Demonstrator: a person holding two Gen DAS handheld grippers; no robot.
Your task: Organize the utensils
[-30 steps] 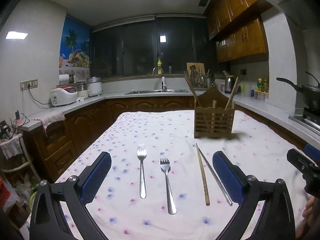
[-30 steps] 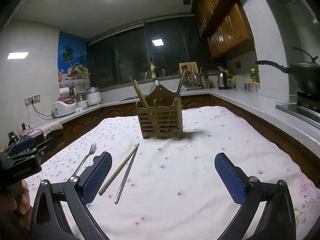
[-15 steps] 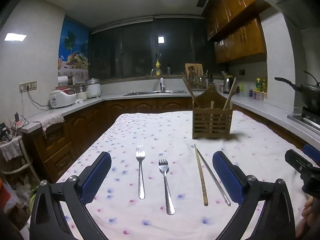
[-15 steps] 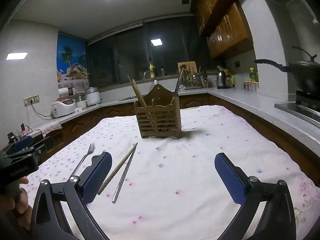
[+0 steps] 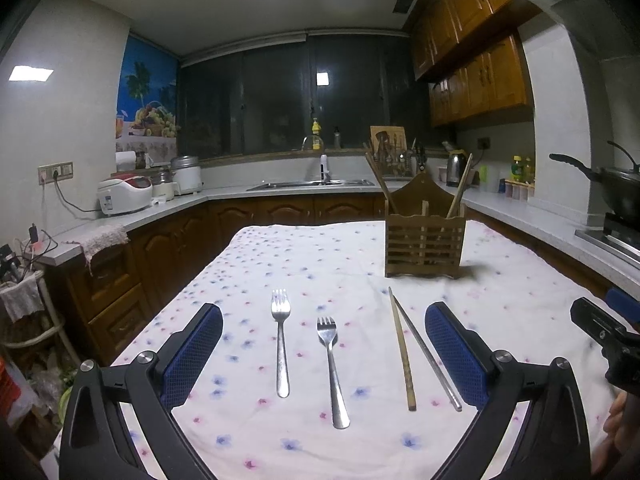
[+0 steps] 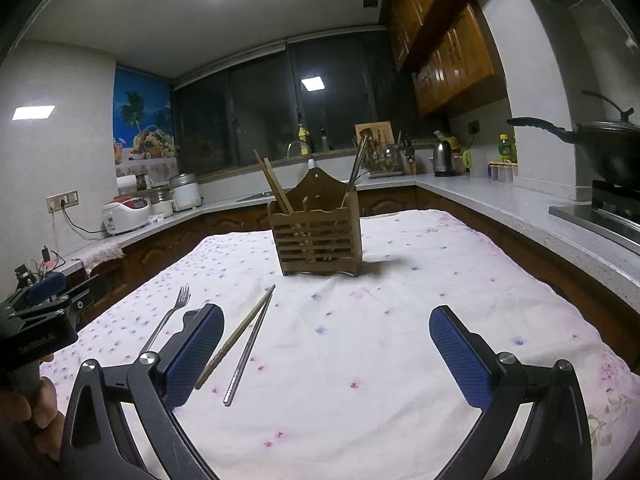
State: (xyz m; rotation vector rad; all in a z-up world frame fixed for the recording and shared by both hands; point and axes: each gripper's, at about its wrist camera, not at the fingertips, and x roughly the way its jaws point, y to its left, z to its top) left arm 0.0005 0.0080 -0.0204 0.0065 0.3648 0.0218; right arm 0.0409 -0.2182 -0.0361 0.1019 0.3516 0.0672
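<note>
Two metal forks lie on the flowered cloth: the left fork (image 5: 280, 340) and the right fork (image 5: 331, 368). Beside them rest a wooden chopstick (image 5: 401, 352) and a metal chopstick (image 5: 428, 356). A wooden slatted holder (image 5: 424, 246) stands farther back with chopsticks leaning in it. My left gripper (image 5: 324, 354) hangs open above the forks, holding nothing. My right gripper (image 6: 326, 356) is open over bare cloth, with the wooden chopstick (image 6: 236, 336) and metal chopstick (image 6: 250, 350) by its left finger. The holder (image 6: 318, 240) is straight ahead and one fork (image 6: 168, 316) lies to the left.
The table (image 6: 400, 280) is ringed by kitchen counters (image 5: 152, 212) with a rice cooker (image 5: 124, 194), a sink (image 5: 312, 184) and a wok (image 6: 608, 144) on the stove at right. A person's hand (image 6: 36, 412) holds the left gripper's handle.
Both views have shifted slightly; the holder and utensils sit a little lower and closer in frame. Nothing was taken hold of, and both grippers stay open.
</note>
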